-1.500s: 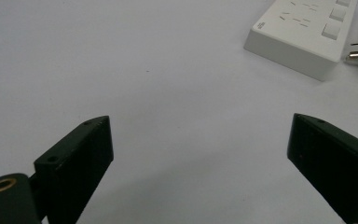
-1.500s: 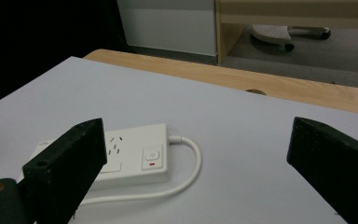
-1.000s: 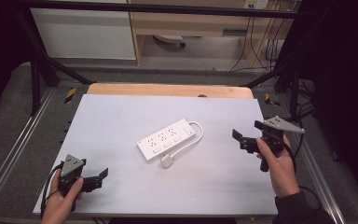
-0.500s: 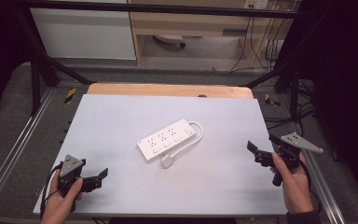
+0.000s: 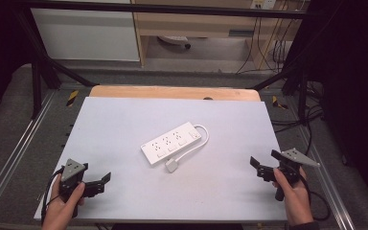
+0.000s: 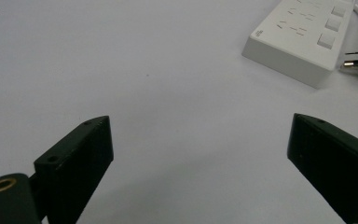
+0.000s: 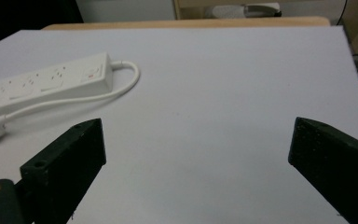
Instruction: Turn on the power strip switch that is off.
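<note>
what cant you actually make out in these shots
- Power strip: the left gripper view's top and right edges cut it off; the right gripper view's left edge crops its far end.
- Plug: its body is cropped by the right edge in the left gripper view.
- Socket and switch markings: too small in the high view.
- Left gripper, right gripper: the jaw inner faces are too small in the high view.
</note>
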A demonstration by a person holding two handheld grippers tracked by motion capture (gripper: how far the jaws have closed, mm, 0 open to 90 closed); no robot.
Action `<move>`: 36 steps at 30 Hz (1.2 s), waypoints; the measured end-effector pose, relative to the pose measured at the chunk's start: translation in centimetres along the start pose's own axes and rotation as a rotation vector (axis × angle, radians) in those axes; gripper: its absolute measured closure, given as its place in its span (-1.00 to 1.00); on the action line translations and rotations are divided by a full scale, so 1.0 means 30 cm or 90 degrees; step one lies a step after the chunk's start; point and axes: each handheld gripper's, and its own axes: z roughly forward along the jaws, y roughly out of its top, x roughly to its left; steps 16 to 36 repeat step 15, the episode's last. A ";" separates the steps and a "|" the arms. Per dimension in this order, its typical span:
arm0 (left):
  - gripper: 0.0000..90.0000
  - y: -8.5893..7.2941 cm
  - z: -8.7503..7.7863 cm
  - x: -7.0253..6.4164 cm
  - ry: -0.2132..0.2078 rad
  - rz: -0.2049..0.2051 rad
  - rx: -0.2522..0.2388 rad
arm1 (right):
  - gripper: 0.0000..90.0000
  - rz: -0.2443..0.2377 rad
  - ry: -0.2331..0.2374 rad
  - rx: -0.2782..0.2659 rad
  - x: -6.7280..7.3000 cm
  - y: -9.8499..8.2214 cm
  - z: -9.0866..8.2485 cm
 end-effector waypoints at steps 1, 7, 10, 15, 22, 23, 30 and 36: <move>-0.85 0.000 0.000 0.000 0.000 0.000 0.000 | -0.90 0.000 0.000 0.000 0.000 0.000 0.000; -0.85 0.000 -0.001 0.000 0.000 0.002 -0.001 | -0.91 -0.016 0.019 0.068 0.033 -0.056 0.066; -0.85 0.001 0.000 -0.001 0.000 0.002 -0.001 | -0.91 -0.032 0.026 0.096 0.052 -0.066 0.095; -0.85 0.001 0.001 -0.002 -0.001 0.004 0.001 | -0.91 -0.058 0.005 0.133 0.071 -0.075 0.139; -0.85 0.001 0.001 -0.002 -0.001 0.004 0.001 | -0.91 -0.058 0.005 0.133 0.071 -0.075 0.139; -0.85 0.001 0.001 -0.002 -0.001 0.004 0.001 | -0.91 -0.058 0.005 0.133 0.071 -0.075 0.139; -0.85 0.001 0.001 -0.002 -0.001 0.004 0.001 | -0.91 -0.058 0.005 0.133 0.071 -0.075 0.139; -0.85 0.001 0.001 -0.002 -0.001 0.004 0.001 | -0.91 -0.058 0.005 0.133 0.071 -0.075 0.139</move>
